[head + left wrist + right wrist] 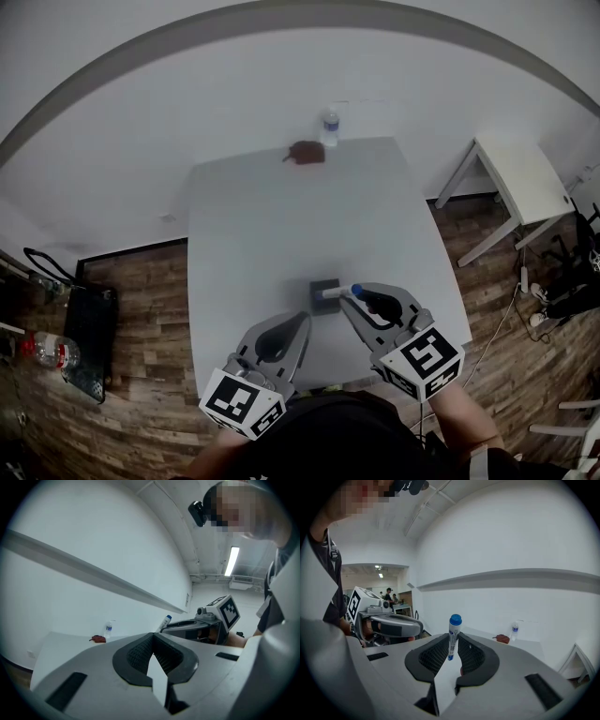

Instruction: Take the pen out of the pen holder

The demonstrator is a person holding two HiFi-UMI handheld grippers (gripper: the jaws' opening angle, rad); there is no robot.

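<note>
A white pen (339,292) with a blue cap is clamped between the tips of my right gripper (354,292), which is shut on it. The pen lies across the small dark square pen holder (324,298) on the grey table (281,216). In the right gripper view the pen (453,637) stands upright in the right gripper (452,641), with its lower end free; the holder is hidden there. My left gripper (302,319) hangs near the table's front edge, left of the holder, shut on nothing (153,639). The left gripper view shows the pen (164,622) too.
At the table's far edge stand a water bottle (330,128) and a small reddish-brown thing (306,152). A white side table (525,178) is on the right. On the wooden floor to the left are a black bag (89,337) and a bottle (47,350).
</note>
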